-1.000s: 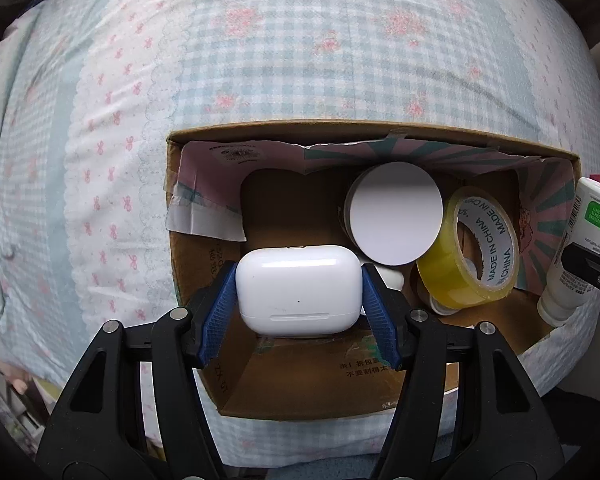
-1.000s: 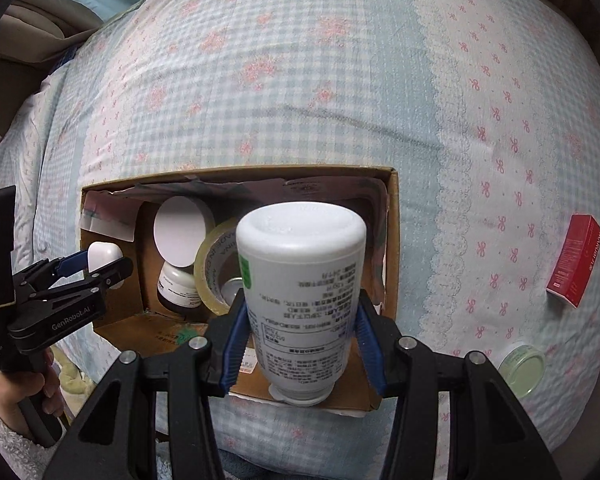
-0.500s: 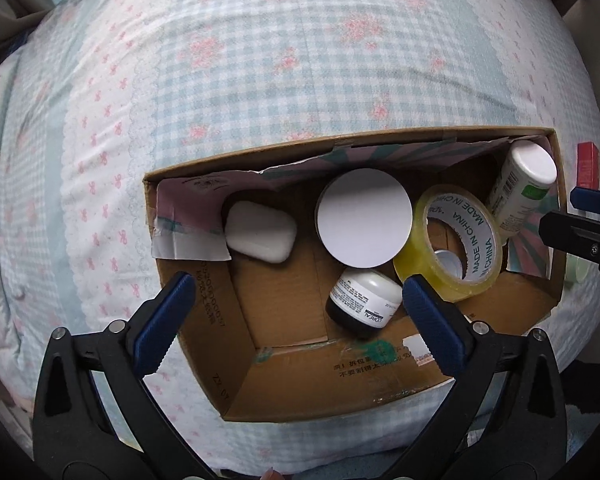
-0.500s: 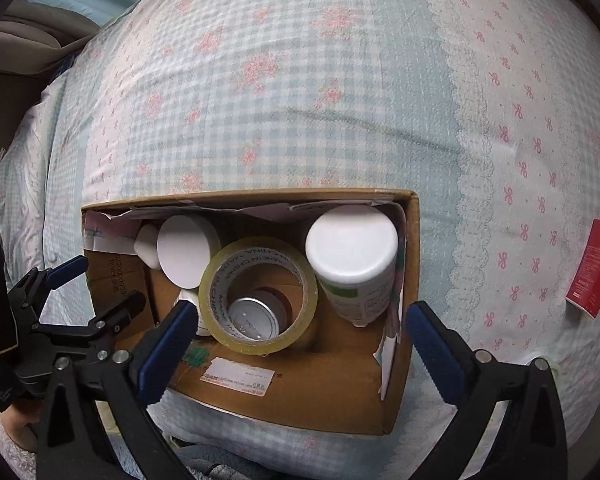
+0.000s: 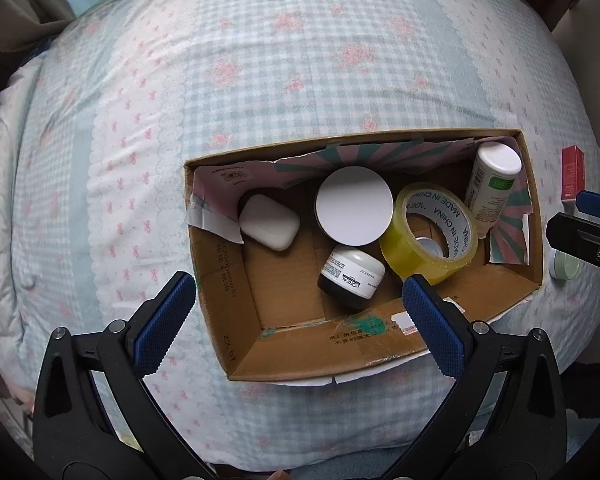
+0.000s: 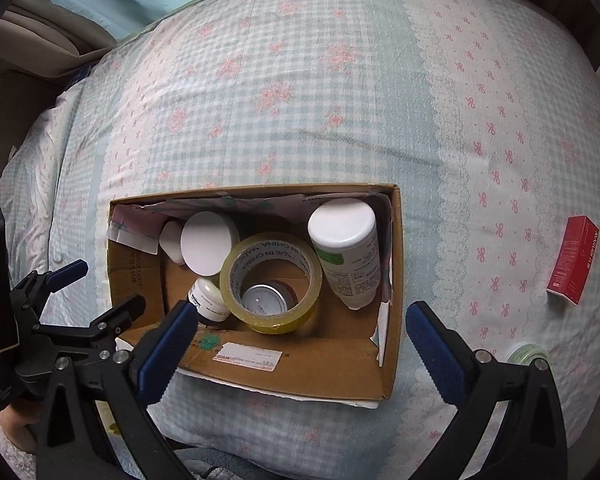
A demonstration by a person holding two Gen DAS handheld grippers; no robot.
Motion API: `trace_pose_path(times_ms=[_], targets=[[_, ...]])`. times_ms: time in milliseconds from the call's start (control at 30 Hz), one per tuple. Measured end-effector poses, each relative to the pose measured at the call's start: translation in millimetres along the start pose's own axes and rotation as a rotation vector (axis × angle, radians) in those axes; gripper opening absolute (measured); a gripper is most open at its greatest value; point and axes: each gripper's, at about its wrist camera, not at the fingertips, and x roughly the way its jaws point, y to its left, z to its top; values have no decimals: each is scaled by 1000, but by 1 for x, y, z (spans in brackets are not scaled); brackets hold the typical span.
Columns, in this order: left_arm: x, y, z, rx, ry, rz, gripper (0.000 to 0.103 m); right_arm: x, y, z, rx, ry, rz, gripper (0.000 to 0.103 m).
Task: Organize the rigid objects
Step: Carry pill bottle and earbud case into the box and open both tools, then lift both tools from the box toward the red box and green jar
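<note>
Hovering over the cardboard box [image 5: 236,312] with jaws spread wide and empty: left gripper [image 5: 296,320]; likewise right gripper [image 6: 300,344], above the box's near edge. Resting on a checked bed quilt [image 5: 260,80], box open at the top. Inside the box: white earbud case [image 5: 269,221] at the left end, round white lid [image 5: 354,207] mid-box hiding whatever sits beneath, small labelled jar [image 5: 351,276] tilted on its side near the front wall, yellow tape roll [image 5: 428,236] leaning, white bottle [image 5: 492,188] propped in the right end. Seen through the roll's hole, a metal tin [image 6: 265,299], mostly covered. Outside the box, to the right: red carton [image 6: 573,266] well apart, and a pale green jar [image 6: 527,353], half hidden behind a gripper arm.
</note>
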Motion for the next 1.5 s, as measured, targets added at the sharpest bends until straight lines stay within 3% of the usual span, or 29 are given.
trace_pose_path(times_ms=[433, 633, 767, 967, 1167, 1400, 1500], targets=[[-70, -25, -40, 75, -120, -21, 103, -68, -4, -67, 67, -156, -4, 103], [-98, -70, -27, 211, -176, -61, 103, -108, -20, -102, 112, -258, -63, 103], [-111, -108, -13, 278, -211, -127, 103, -133, -43, -130, 170, -296, -90, 103], [-105, -174, 1, 389, -215, -183, 103, -167, -86, -183, 265, -358, -186, 103], [-93, -242, 12, 477, -194, -183, 103, -177, -132, -222, 325, -338, -272, 103], [-61, -324, 34, 503, -113, -179, 103, -151, -181, -235, 350, -325, -270, 103], [-38, -364, 47, 548, -78, -145, 103, -131, -203, -234, 376, -330, -229, 103]])
